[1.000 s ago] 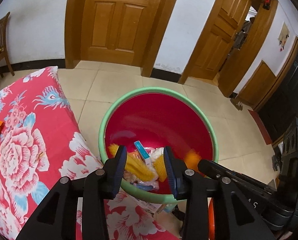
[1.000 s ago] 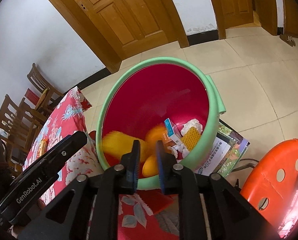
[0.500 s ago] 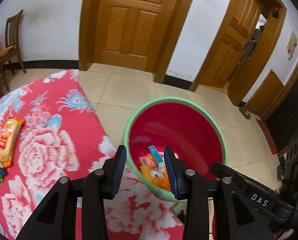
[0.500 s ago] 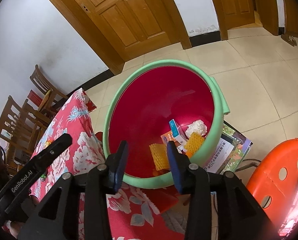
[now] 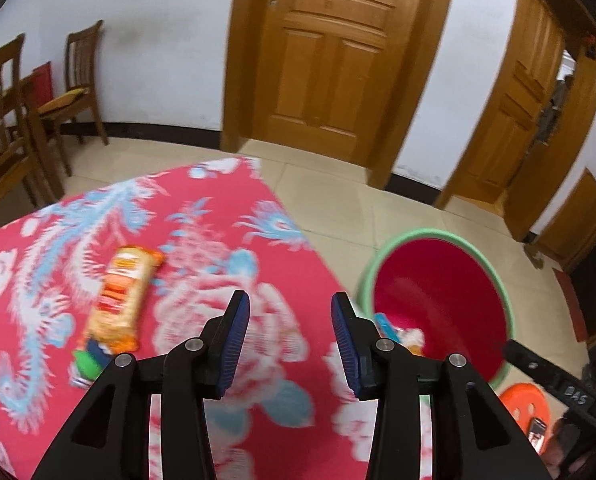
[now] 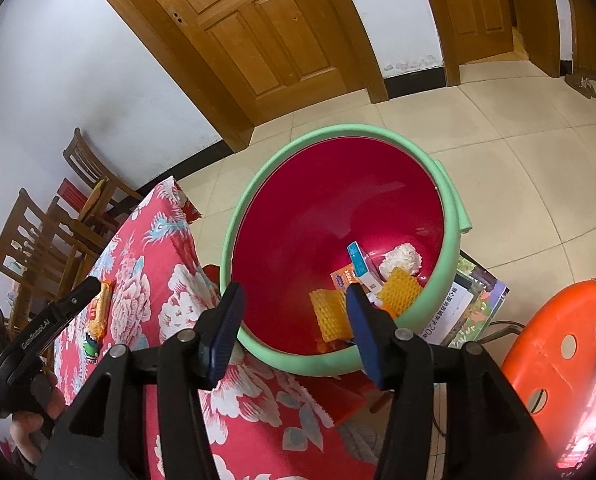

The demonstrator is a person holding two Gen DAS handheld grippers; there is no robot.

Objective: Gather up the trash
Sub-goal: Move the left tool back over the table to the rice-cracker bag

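Beside the bin point(image 6: 452, 216), the flowered surface point(image 5: 202, 420) held a snack packet point(image 5: 118, 300); both claws, left point(image 5: 290, 344) and right point(image 6: 294, 332), gaped empty, so grabbing it seemed next.

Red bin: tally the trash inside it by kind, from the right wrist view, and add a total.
In the red bin:
Yellow mesh pieces: 2
Small blue and white box: 1
Orange packet: 1
White crumpled wad: 1
Total: 5 that show; anything under them is hidden.
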